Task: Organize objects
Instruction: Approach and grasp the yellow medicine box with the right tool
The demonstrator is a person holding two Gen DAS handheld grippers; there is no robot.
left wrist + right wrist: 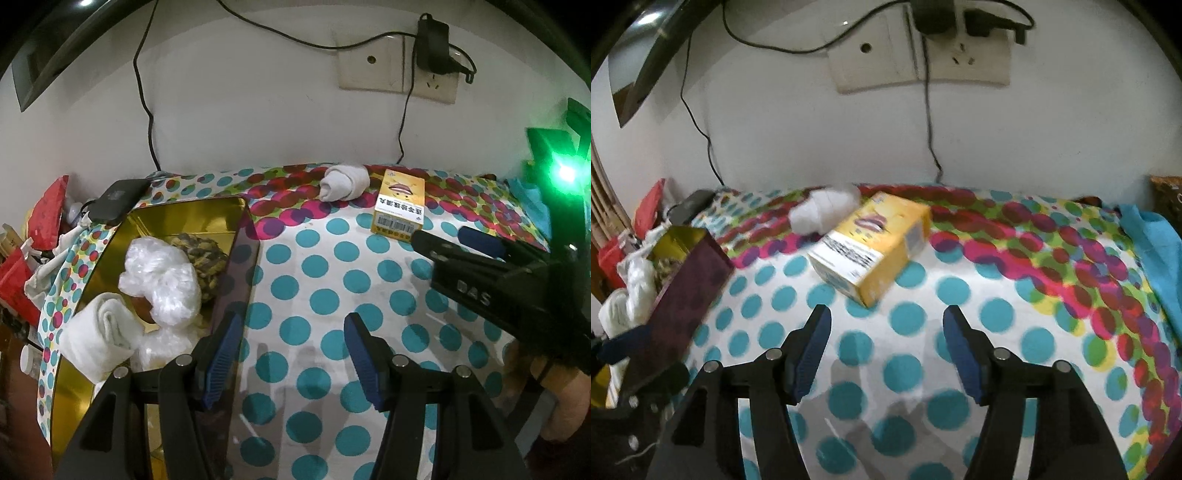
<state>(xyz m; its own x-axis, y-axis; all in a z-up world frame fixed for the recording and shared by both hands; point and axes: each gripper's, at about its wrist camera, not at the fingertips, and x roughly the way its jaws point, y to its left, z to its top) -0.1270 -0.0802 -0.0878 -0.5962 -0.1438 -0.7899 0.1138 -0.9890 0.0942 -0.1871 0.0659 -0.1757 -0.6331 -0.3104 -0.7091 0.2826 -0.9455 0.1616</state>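
A yellow medicine box (397, 201) (871, 243) lies on the spotted tablecloth near the back. A rolled white sock (343, 182) (823, 212) lies just left of it. At the left stands an open gold tin (240, 273) (687, 295) holding a rolled white towel (99, 332), a crumpled plastic bag (162, 280) and a patterned bundle (203, 258). My left gripper (291, 354) is open, its left finger over the tin's right wall, with only cloth between the pads. My right gripper (886, 343) (443, 238) is open and empty, a little short of the yellow box.
A black power bank (118, 199) lies behind the tin. Red packets (48, 210) and clutter crowd the left edge. A blue cloth (1152, 251) lies at the far right. Wall sockets with a charger (432, 44) and hanging cables are behind. A hand (565, 398) holds the right gripper.
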